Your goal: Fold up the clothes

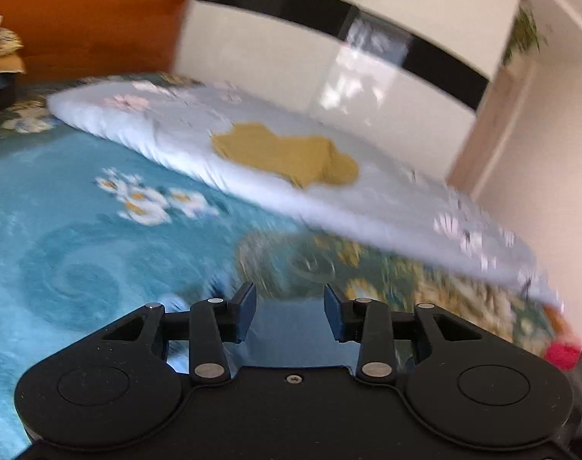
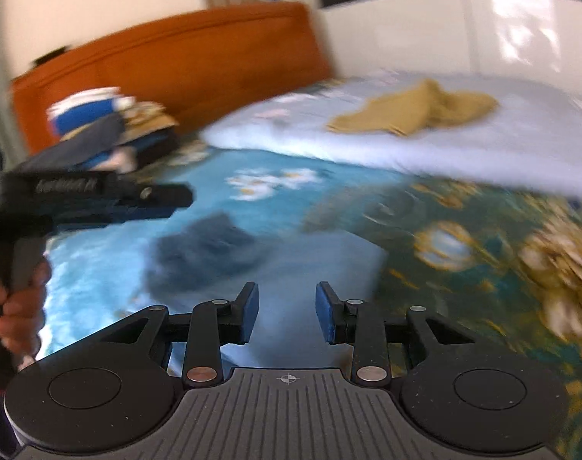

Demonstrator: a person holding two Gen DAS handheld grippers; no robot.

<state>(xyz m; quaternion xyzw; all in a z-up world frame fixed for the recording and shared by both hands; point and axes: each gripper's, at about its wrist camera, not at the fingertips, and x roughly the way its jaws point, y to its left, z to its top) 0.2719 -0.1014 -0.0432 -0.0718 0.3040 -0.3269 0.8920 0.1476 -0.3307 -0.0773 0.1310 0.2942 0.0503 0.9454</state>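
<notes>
Both views are looking, blurred, across a bed covered by a blue floral bedspread [image 1: 61, 207], with a pale blue quilt [image 1: 168, 122] lying on its far side and a mustard-yellow garment [image 1: 287, 155] sitting crumpled on top of that quilt, well apart from both tools. Only the right wrist view is showing a dark blue-grey garment [image 2: 206, 253] lying bunched on the bedspread just ahead of the right gripper [image 2: 287, 310], a light blue folded cloth [image 2: 321, 264] spreading directly under its fingers, and a stack of folded clothes [image 2: 110, 130] sitting against the orange headboard [image 2: 199, 50]. It is also showing the left gripper [image 2: 153, 199] from the side, hanging above the bedspread at the left edge, with a hand [image 2: 18, 303] wrapping around its handle; whether that tool's fingers are apart cannot be told from this angle. The left wrist view is settling it: the left gripper's fingers are standing spread with nothing between them, hovering over the bedspread. That view alone is showing a white wardrobe [image 1: 329, 50] with a black band behind the bed. The right gripper's fingers are likewise standing apart and holding nothing, pointing toward the quilt
</notes>
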